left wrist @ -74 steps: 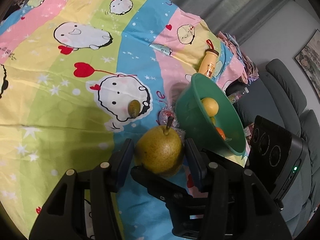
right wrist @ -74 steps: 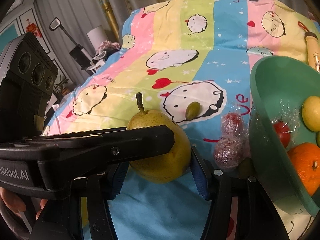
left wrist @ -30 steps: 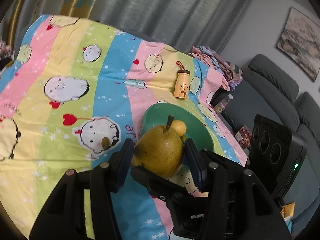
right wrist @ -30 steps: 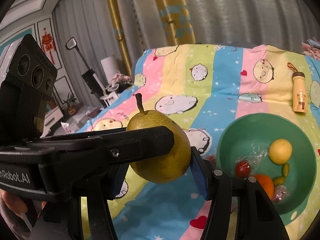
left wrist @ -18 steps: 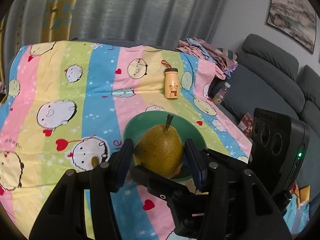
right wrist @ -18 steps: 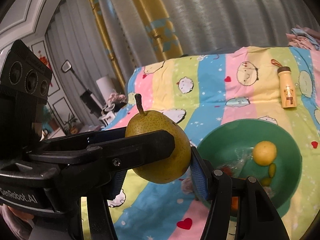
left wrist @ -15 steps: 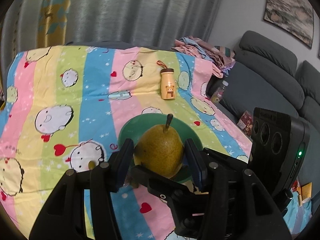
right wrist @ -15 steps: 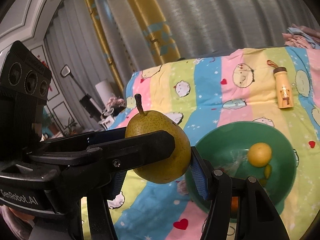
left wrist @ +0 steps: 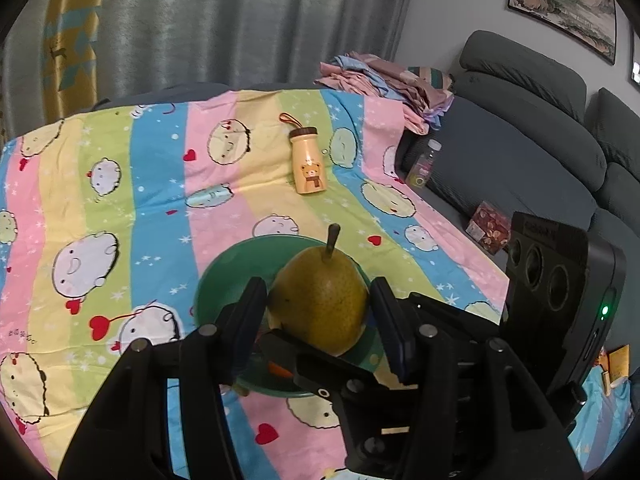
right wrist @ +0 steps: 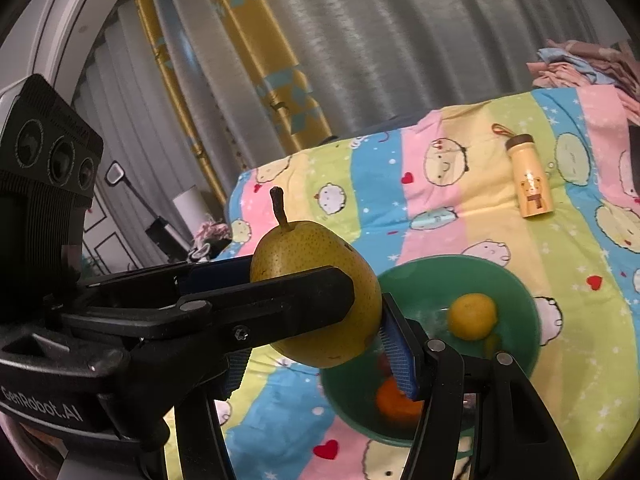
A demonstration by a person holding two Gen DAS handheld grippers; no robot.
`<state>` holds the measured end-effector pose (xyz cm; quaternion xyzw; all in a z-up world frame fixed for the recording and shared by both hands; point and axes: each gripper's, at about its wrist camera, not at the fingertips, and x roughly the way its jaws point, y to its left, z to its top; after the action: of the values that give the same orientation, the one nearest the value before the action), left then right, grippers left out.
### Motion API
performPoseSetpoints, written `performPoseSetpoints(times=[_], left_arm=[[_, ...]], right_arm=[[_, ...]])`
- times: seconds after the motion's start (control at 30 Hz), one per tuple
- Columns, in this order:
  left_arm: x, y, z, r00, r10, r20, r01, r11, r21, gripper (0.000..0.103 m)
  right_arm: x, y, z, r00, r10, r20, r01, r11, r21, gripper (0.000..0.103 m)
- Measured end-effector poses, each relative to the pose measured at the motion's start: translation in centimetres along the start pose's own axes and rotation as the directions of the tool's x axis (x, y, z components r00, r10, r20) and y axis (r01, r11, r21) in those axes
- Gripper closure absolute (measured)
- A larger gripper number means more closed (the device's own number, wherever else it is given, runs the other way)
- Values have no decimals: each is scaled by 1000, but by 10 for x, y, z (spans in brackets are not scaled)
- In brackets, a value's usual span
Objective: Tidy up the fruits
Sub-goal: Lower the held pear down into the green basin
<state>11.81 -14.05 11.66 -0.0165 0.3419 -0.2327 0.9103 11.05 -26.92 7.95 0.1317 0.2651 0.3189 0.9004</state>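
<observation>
1. Grey pleated curtains with a gold-patterned panel hang behind a surface draped in a pastel striped cartoon sheet [left wrist: 132, 184]; a grey sofa [left wrist: 532, 128] stands along its far edge.
2. Both grippers are clenched on one green-brown pear [left wrist: 320, 300], held stem up in the air above the sheet.
3. From the left wrist camera, the left gripper [left wrist: 320, 312] has its blue-padded fingers pressed against either side of the fruit, while a black finger of the other tool crosses beneath it.
4. From the right wrist camera, the right gripper [right wrist: 316, 344] holds the same pear, with its right pad against the fruit's lower flank; the left gripper's black finger crosses in front of the fruit, and the right gripper's own left pad is largely hidden behind it.
5. A green bowl [right wrist: 516, 292] sits on the sheet below and just beyond the pear.
6. Inside the bowl lie a lemon [right wrist: 472, 316], an orange [right wrist: 390, 400] partly hidden by a gripper finger, and some smaller pieces too obscured to identify.
7. A yellow bear-print bottle [left wrist: 306, 160] with a brown cap and strap lies on the sheet well beyond the bowl.
8. Folded cloths [left wrist: 384, 80] are stacked at the sheet's far corner, near the sofa, and a framed landscape painting [left wrist: 560, 4] hangs on the wall above.
</observation>
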Motion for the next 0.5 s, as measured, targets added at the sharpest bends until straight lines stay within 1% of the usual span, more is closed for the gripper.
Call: performPoseSetpoints(times=[0.2, 0.37, 0.5], left_arm=[[14, -9, 4, 1000, 6, -15, -6, 1000, 13, 49], [27, -14, 1, 999, 19, -30, -18, 1000, 23, 49], [38, -14, -2, 999, 20, -38, -19, 1000, 24, 48]], right_arm=[[-1, -18, 1, 1000, 2, 0, -2, 999, 37, 42], [2, -32, -1, 1000, 0, -22, 1, 998, 59, 42], [6, -39, -3, 999, -17, -43, 20, 998, 67, 42]])
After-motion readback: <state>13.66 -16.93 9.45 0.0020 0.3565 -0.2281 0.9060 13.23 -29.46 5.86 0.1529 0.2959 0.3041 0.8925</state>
